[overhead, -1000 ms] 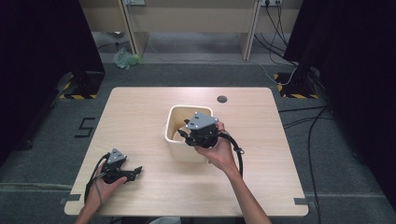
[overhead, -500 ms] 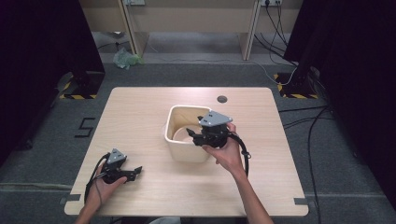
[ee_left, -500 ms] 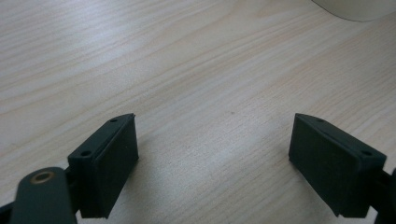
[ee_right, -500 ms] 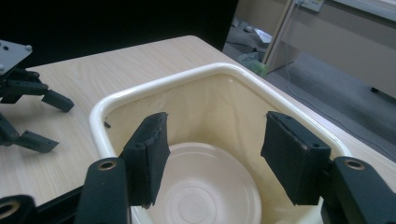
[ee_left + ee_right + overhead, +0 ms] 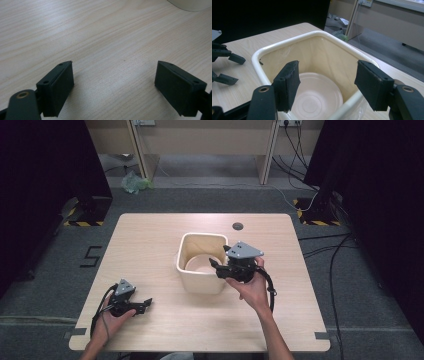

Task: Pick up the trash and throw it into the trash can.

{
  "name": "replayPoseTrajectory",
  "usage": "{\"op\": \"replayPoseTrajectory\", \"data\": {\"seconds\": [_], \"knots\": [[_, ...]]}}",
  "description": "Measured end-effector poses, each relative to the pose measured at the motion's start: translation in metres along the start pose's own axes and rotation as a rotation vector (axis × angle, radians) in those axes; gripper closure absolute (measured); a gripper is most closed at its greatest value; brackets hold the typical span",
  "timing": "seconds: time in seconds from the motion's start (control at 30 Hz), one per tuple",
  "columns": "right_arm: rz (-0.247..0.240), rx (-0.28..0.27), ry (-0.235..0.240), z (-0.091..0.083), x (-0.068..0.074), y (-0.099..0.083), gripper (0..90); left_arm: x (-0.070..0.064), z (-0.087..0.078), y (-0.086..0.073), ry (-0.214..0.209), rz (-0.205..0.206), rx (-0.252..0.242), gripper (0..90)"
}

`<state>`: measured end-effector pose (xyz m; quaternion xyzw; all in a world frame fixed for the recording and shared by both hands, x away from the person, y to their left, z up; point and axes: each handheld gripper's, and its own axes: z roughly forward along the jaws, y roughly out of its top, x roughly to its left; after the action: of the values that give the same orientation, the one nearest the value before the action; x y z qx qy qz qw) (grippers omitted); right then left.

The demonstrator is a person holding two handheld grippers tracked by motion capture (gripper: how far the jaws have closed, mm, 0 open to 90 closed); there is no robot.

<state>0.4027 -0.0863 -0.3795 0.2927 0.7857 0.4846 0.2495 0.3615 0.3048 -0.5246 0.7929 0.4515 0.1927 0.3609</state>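
Since a second ago the right gripper (image 5: 216, 266) has drawn back rightward and nearward, from over the middle of the cream bin (image 5: 200, 262) to its right rim, while the left gripper (image 5: 145, 304) has not shifted. That bin stands at the centre of the table (image 5: 150, 240), and a pale bowl (image 5: 317, 100) lies flat on its bottom, upright and apart from the jaws. From the right gripper view the jaws stand wide apart with nothing between them, poised just above the near rim, the near-right wall running under them. I judge the placing of the bowl into the bin done, and what is left is only to clear the hand away. Near the table's left front corner the left gripper rests low, its jaws also wide and empty over bare wood. A small dark disc (image 5: 237, 226) sits at the far edge.
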Motion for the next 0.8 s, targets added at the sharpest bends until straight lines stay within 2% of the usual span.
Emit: {"op": "replayPoseTrajectory", "data": {"seconds": [0.47, 0.8], "knots": [[0.046, -0.019, -0.048, -0.019, -0.015, -0.015, 34.0, 0.0, 0.0, 0.0, 0.0, 0.001, 0.0, 14.8], [0.071, -0.017, -0.076, -0.027, -0.023, -0.025, 31.5, 0.0, 0.0, 0.0, 0.0, 0.0, 0.0, 14.8]]}}
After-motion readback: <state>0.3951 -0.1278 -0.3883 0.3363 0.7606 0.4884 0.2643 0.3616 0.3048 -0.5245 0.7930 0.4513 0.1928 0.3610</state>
